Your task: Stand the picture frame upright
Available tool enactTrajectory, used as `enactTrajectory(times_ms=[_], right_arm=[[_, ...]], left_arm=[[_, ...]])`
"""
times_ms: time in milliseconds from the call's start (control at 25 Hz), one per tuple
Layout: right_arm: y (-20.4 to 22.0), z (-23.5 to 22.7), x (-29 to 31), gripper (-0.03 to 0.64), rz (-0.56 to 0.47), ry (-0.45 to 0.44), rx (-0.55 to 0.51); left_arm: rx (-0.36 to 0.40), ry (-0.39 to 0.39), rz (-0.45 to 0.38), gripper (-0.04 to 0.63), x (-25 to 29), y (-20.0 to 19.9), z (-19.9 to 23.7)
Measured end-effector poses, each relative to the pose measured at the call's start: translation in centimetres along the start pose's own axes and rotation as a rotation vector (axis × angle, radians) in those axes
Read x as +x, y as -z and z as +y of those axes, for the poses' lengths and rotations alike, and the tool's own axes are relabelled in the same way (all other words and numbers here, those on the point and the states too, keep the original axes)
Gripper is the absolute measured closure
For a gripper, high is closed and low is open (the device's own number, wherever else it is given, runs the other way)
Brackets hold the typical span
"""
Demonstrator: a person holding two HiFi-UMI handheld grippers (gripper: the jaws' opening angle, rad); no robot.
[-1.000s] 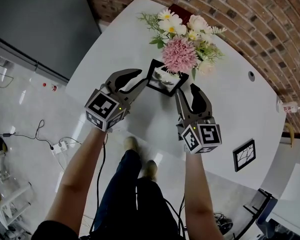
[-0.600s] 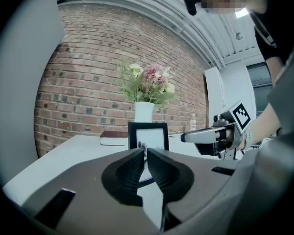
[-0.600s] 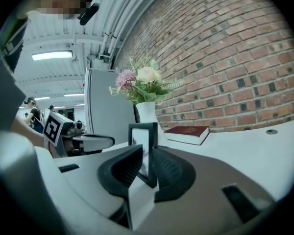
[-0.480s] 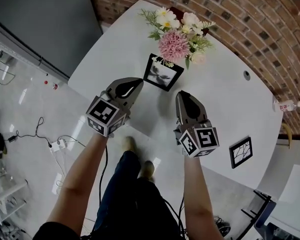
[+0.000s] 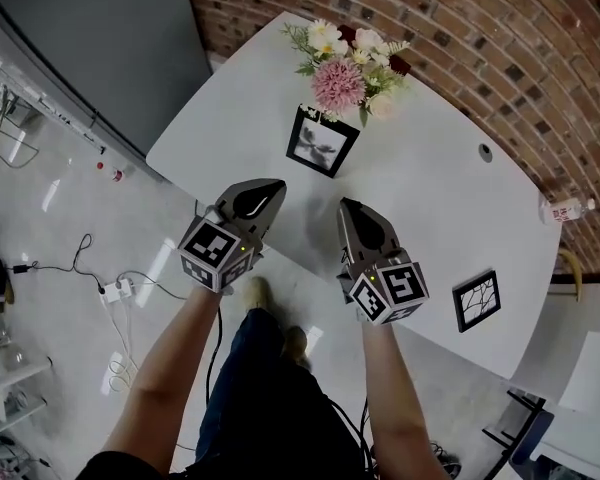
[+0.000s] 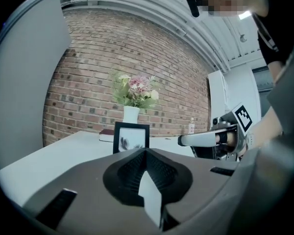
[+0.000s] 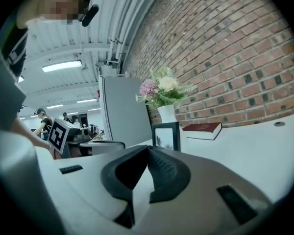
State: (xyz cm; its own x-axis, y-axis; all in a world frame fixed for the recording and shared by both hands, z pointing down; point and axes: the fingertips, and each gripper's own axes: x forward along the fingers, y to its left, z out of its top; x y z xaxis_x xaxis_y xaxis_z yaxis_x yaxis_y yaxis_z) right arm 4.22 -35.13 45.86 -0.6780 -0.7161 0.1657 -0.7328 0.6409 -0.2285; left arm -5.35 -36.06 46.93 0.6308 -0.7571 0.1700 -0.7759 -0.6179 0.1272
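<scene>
The picture frame (image 5: pixel 322 142) stands upright on the desk (image 5: pixel 450 198), at twelve o'clock from both tongs and just in front of the vase of flowers (image 5: pixel 345 68). In both gripper views it faces me squarely with no lean I can detect, so I judge the standing done. My left tongs (image 5: pixel 277 185) and right tongs (image 5: pixel 345 205) are pressed together with nothing between them, well apart from the frame. Another small frame (image 5: pixel 477 299) sits at four o'clock near the desk edge; I cannot tell its pose.
</scene>
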Motion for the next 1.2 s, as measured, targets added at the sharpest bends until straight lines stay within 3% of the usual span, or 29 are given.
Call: enactTrajectory(times_ms=[360, 1200], right_arm=[[-0.8, 4.2, -3.2, 0.614, -0.007, -0.072, -0.034], [-4.9, 10.7, -11.9, 0.614, -0.042, -0.096, -0.123]], left_arm=[[-0.013, -0.03, -0.019, 0.594, -3.3, -0.7, -3.8], [-0.069, -0.078, -0.112, 0.595, -12.5, -5.4, -11.0]])
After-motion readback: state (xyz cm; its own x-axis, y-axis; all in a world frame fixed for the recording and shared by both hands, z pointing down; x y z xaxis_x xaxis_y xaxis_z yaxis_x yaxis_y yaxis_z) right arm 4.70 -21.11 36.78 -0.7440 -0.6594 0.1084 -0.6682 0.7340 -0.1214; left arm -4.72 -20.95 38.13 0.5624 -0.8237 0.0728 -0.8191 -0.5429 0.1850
